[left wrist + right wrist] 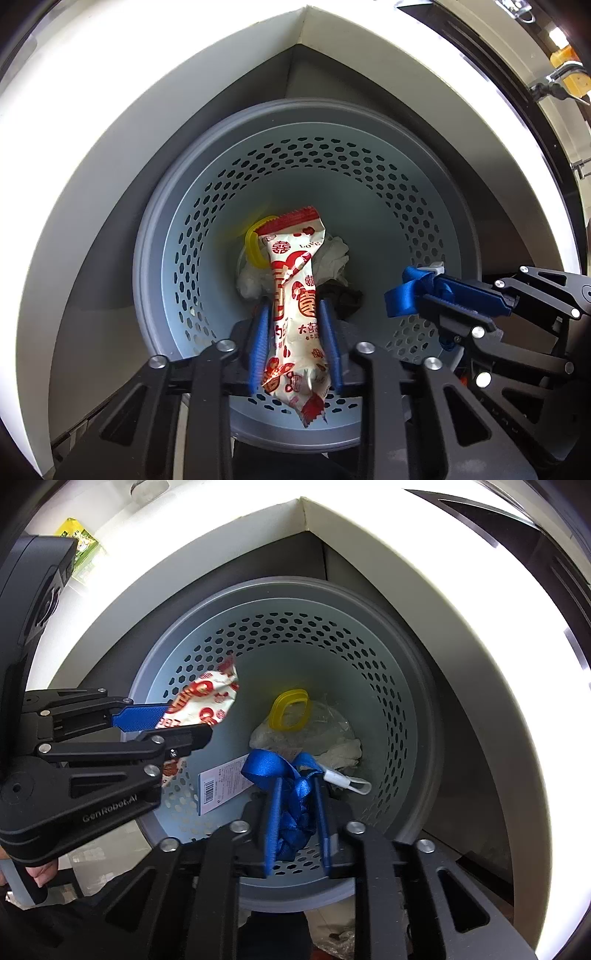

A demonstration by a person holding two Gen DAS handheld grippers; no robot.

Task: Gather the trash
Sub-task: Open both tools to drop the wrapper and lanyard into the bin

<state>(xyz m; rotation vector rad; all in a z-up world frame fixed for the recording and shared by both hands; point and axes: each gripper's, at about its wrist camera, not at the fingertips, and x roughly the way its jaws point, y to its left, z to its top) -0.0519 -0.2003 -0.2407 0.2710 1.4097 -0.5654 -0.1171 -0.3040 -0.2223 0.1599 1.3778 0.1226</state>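
Release step in progress: both tongs point steeply down over the round grey perforated plastic waste basket, which stands in a corner under a white surface.

Left tongs: the blue pads stand apart on either side of the red-and-white printed snack wrapper. Slight gaps show along parts of the wrapper, so the pinch reads as slackened; whether a pad touches it anywhere cannot be told. The wrapper hangs upright between them, above the basket mouth.

Right tongs: the pads are likewise spread, with the crumpled blue woven ribbon strap bunched loosely between them, its white paper tag and white plastic clip trailing just beyond the tips.

Farther down, on the basket floor, lie crumpled white paper tissue and a yellow plastic ring.

Next move, as judged: spread both tongs fully so each item drops clear, verify nothing clings to a pad, then lift away for remaining trash.
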